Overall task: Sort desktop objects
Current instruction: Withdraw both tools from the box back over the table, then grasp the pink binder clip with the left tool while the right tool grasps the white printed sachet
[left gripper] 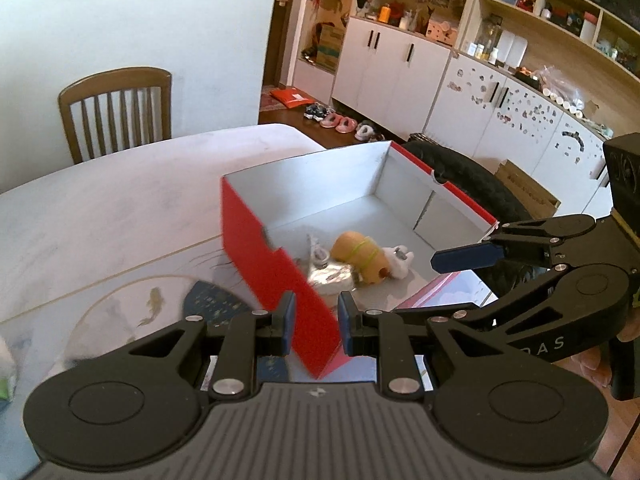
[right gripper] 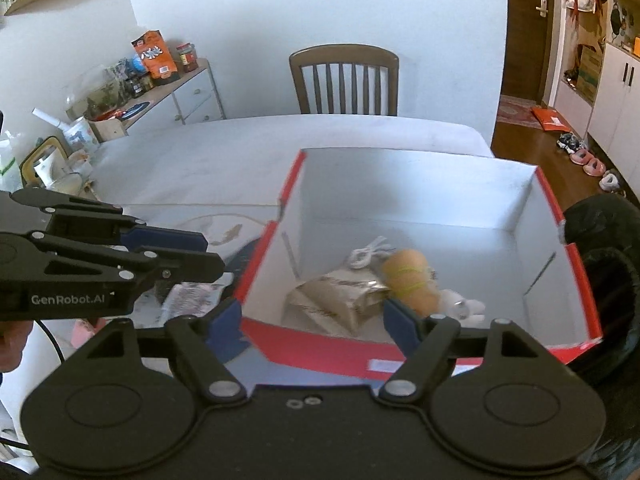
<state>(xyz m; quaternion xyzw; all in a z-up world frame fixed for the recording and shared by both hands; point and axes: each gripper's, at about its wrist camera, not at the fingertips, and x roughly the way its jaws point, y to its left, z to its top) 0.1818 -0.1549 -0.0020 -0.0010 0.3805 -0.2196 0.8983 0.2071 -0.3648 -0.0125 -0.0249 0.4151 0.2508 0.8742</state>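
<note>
Red box (right gripper: 320, 340) (tan toy (right gripper: 412, 280) inside)

We hold both grippers tilted down twd the red box (right gripper: 400, 344). Left gripper (left gripper: 316, 322) sits over its near left corner, jaws nearly together w/ nothing btwn the pads, box wall just behind the gap. Right gripper (right gripper: 312, 322) is at the near wall, jaws wide apart, empty. A bit of hand (right gripper: 10, 346) shows behind the left gripper.
</note>
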